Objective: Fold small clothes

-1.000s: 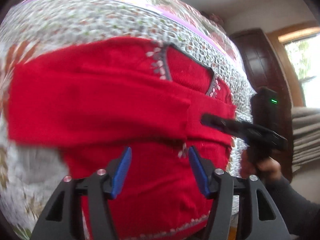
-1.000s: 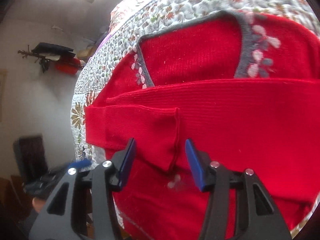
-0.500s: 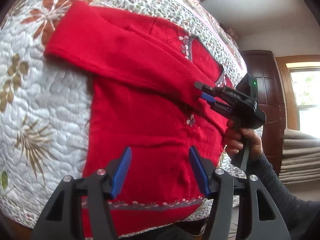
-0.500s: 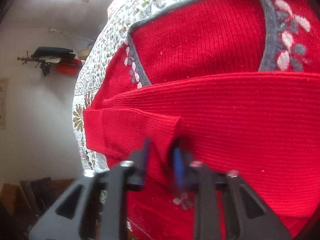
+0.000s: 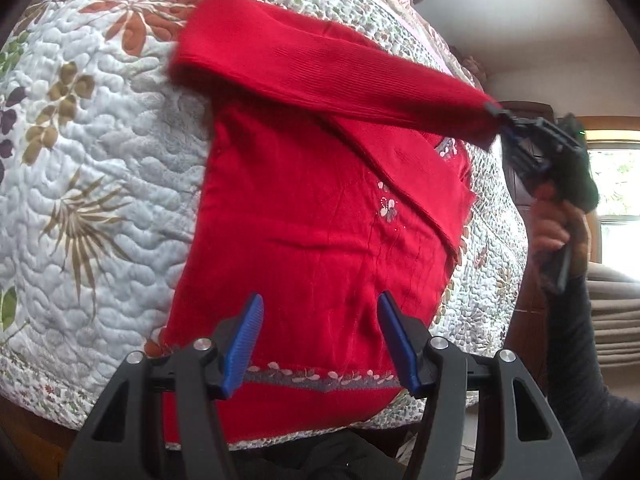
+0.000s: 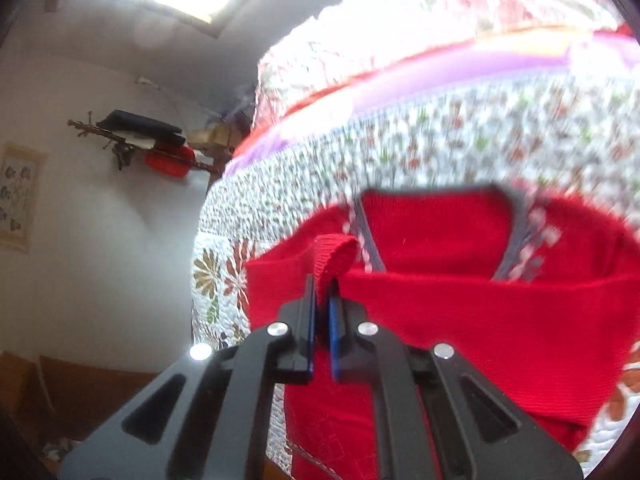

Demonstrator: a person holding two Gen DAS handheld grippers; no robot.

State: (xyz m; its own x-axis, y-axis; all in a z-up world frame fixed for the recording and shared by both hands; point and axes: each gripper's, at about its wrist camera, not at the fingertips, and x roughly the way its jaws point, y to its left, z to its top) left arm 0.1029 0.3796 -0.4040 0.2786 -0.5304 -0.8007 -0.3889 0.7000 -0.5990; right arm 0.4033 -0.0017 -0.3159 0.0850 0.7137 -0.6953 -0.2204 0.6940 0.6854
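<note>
- Right gripper [image 6: 322, 308] has just clamped the sleeve [image 5: 332, 68] cuff and lifted it off the sweater [image 5: 320, 240].
- Left gripper [image 5: 320, 340] hangs open, empty; sleeve's probably getting refolded.

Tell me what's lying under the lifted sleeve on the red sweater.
Under the sleeve pinched by the right gripper lie the red sweater body and the other sleeve folded across it. The quilt beneath the sweater is covered.
</note>
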